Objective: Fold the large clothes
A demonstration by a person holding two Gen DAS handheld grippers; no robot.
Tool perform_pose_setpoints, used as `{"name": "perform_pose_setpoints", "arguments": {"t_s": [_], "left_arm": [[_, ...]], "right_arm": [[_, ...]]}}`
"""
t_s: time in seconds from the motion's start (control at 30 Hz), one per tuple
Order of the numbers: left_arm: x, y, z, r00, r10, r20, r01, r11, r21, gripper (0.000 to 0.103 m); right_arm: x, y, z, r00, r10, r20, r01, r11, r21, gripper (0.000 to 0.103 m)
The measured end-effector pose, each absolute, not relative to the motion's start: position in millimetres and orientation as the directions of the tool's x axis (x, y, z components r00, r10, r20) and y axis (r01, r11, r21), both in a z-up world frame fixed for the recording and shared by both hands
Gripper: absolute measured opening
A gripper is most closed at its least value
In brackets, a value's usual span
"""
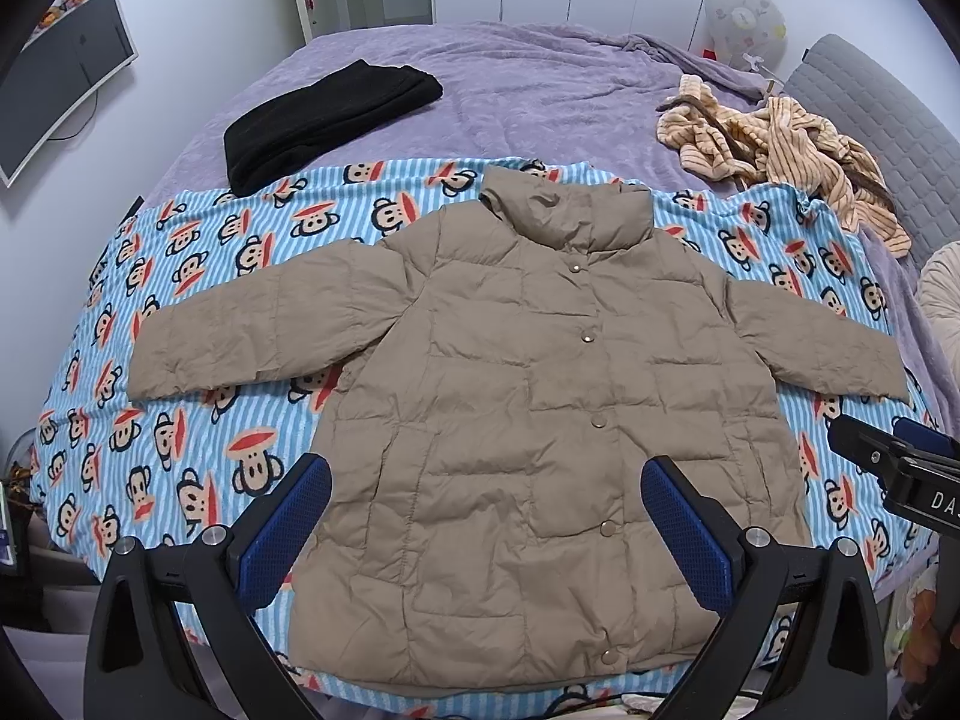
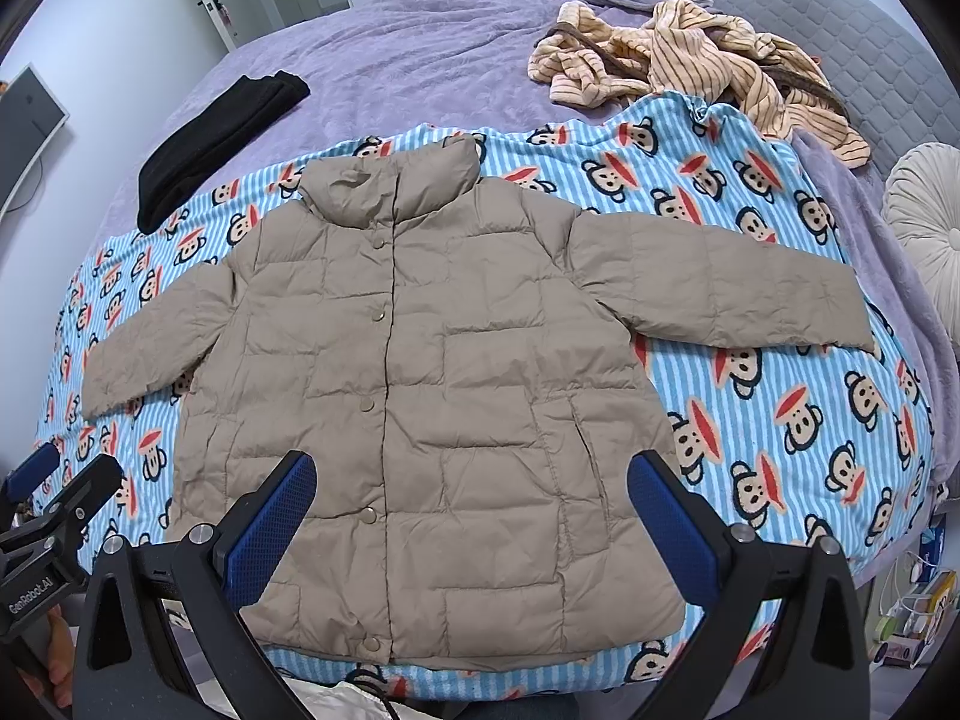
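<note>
We hold the left gripper nearest, its blue-padded fingers spread wide apart with nothing between them, above the lower hem of the jacket. The right gripper is likewise spread wide and empty above the same hem; each gripper shows at the edge of the other's view.

We find the beige quilted jacket lying flat, front side up, on the blue striped monkey-print blanket, which covers the near part of the bed. Its snap front is closed, a row of buttons running up the centre. The long axis runs near to far: hem at the near edge, stand-up collar at the far end. Both sleeves are spread outward, the left sleeve toward the left and the right sleeve toward the right, each angled slightly nearward at the cuff.

We note nothing resting on the jacket. Farther on, a folded black garment lies at far left, its near end overlapping the blanket edge, apart from the jacket. At far right, a crumpled tan striped garment sits on the purple bedspread, touching the blanket's far corner. A round cream cushion lies at the right edge. A monitor stands against the left wall.
</note>
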State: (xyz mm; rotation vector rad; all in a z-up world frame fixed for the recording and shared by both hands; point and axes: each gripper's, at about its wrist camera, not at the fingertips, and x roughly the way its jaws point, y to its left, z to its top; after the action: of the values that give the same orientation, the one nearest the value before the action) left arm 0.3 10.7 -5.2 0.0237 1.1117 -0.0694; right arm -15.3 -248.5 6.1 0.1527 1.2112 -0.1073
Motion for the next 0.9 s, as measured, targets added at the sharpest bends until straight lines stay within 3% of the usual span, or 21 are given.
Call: {"name": "perform_pose_setpoints", "arguments": {"t_s": [0.9], "left_arm": [[-0.1,14.0,-6.6,0.435,-0.018,-0.9,0.044,0.999,0.002,0.103]], "right_arm": [[-15.0,-245.1,0.4,0.341,0.002,-0.94,0.158,0.986,0.06,0.103]]}}
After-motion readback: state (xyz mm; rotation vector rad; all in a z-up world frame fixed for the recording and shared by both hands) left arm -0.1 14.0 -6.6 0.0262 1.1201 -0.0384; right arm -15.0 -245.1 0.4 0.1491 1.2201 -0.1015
